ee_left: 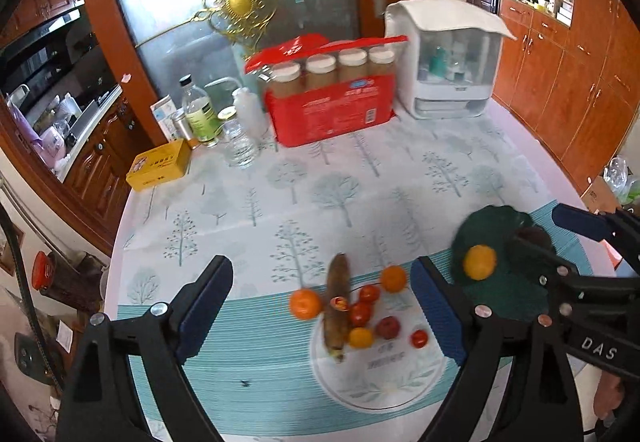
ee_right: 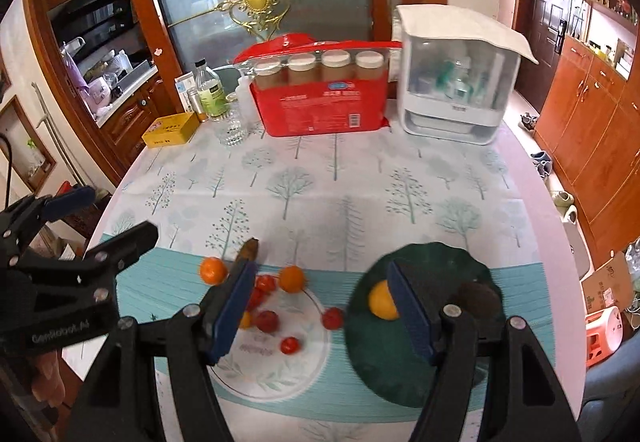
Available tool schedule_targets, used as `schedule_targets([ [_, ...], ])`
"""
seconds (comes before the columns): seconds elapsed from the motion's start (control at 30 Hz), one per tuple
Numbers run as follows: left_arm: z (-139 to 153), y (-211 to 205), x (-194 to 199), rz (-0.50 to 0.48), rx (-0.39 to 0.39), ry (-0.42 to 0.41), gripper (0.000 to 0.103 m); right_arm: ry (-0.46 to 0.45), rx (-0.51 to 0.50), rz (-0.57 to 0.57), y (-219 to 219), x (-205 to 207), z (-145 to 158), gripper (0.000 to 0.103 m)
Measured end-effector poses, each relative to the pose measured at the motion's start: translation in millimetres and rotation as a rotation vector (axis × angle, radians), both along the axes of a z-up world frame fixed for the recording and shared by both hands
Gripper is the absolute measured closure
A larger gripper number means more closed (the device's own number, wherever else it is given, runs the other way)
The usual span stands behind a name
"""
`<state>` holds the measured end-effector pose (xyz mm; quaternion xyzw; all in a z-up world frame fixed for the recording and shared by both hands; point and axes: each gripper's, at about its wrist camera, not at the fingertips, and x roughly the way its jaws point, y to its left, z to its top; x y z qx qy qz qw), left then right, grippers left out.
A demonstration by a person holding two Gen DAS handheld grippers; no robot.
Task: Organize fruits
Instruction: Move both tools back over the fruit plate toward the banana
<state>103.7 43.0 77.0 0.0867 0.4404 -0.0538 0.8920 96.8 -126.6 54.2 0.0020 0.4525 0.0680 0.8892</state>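
A dark green plate [ee_left: 516, 294] [ee_right: 384, 358] lies at the front right of the table and holds a yellow-orange fruit [ee_left: 479, 262] [ee_right: 383, 305] and a brown kiwi [ee_right: 480, 298]. Left of it lie two oranges [ee_left: 306, 304] [ee_left: 394, 278], a browned banana [ee_left: 337, 306], several small tomatoes [ee_left: 362, 312], a red apple [ee_left: 388, 326] and a yellow fruit [ee_left: 360, 337]. My left gripper [ee_left: 320, 306] is open and empty above this pile. My right gripper [ee_right: 320, 310] is open and empty, between the pile and the plate.
At the back of the table stand a red pack of jars [ee_left: 332, 93], a white appliance [ee_left: 444, 61], bottles [ee_left: 200, 109], a glass [ee_left: 240, 145] and a yellow box [ee_left: 160, 165]. Wooden cabinets [ee_left: 568, 81] line the right.
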Motion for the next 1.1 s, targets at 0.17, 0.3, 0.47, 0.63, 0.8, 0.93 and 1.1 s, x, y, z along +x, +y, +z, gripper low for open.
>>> schedule_targets([
  [0.17,-30.6,37.7,15.2,0.007,-0.021,0.053,0.013,0.063,0.002,0.001,37.4,20.2,-31.3,0.034],
  [0.3,-65.5,64.0,32.4,0.029,-0.035,0.104,0.013,0.115,-0.002,0.004,57.6,34.5,-59.0,0.040],
  [0.47,-116.5,84.7,53.3,0.039,-0.045,0.192,0.013,0.175,-0.002,0.028,79.2,53.5,-94.7,0.049],
  [0.63,-168.7,86.8,68.3,-0.001,-0.043,0.277,0.013,0.236,0.048,0.020,87.6,72.4,-123.7,0.052],
  [0.8,-195.5,84.5,75.3,-0.050,-0.033,0.315,0.013,0.290,0.094,0.020,96.1,90.0,-150.0,0.051],
  [0.93,-205.5,82.6,80.4,-0.082,-0.042,0.332,0.013,0.340,0.115,0.005,101.9,103.0,-174.6,0.051],
  [1.1,-211.8,80.6,85.3,-0.102,-0.057,0.344,0.014,0.401,0.147,-0.009,106.5,113.5,-199.9,0.051],
])
